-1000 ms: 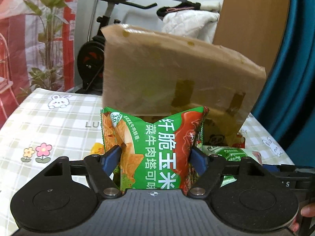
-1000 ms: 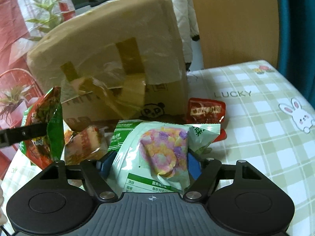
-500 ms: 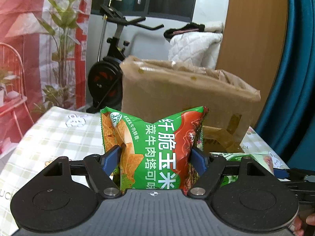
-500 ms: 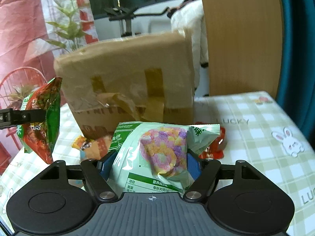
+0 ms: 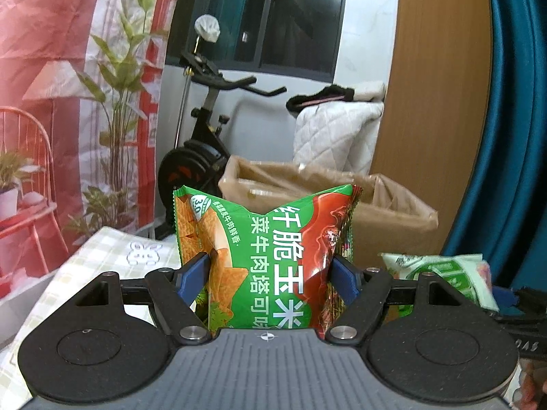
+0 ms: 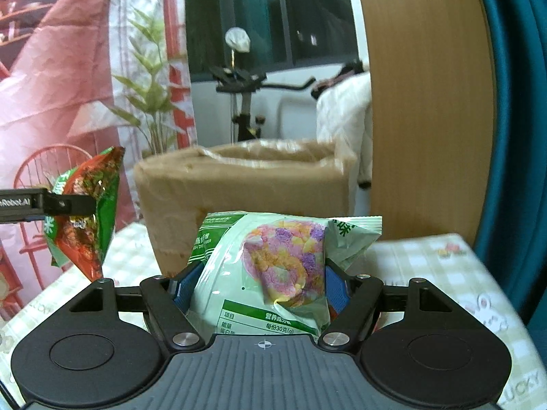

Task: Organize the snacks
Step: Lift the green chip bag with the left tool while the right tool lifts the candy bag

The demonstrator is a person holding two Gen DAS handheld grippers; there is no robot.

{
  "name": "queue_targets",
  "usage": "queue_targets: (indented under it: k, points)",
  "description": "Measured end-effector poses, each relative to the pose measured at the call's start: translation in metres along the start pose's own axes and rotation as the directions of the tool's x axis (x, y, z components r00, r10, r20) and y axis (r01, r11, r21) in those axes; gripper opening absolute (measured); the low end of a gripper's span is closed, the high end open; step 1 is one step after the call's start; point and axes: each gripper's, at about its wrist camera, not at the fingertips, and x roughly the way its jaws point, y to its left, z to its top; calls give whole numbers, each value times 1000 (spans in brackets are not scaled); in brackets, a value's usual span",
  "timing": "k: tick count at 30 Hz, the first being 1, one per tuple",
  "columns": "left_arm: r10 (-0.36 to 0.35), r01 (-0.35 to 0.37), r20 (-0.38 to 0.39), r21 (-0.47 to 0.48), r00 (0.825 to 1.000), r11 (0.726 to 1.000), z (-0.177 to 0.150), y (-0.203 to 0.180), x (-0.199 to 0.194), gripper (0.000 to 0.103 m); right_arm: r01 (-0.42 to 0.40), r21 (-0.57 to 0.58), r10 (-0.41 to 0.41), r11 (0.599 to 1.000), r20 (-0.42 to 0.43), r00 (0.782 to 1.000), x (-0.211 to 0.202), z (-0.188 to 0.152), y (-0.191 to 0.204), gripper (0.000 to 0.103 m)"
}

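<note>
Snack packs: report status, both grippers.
Left gripper shut on green corn chip pack. Right gripper shut on pale cereal ring pack. Open cardboard box ahead, path unobstructed.

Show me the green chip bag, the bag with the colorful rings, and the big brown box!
green chip bag [image 5: 273, 259], left wrist view, middle of its front.
bag with colorful rings [image 6: 273, 270], right wrist view, on the clear window.
cardboard box [image 6: 239, 188], right wrist view, front wall.

Exercise bike [image 5: 201, 150] by window — quilted blanket [image 5: 336, 133], potted plant [image 5: 116, 109], teal curtain [image 5: 512, 102].
</note>
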Motion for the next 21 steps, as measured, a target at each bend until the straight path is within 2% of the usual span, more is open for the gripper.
queue_targets:
  k: [5,11,17,21]
  points:
    - [2,-2,41,15,999,1000,19,-3,-1,78,-5,-40,9,999,91,996,-10,37,-3,69]
    - [-6,6,84,10,996,1000,50,-1,14,78,5,-92,10,996,157,988,4,83,-12,69]
    - [-9,3,110,49,994,999,77,-5,43,78,18,-146,11,989,200,980,43,120,-18,69]
    - [-11,5,93,60,996,998,93,-5,72,78,24,-156,8,987,200,980,86,140,-23,69]
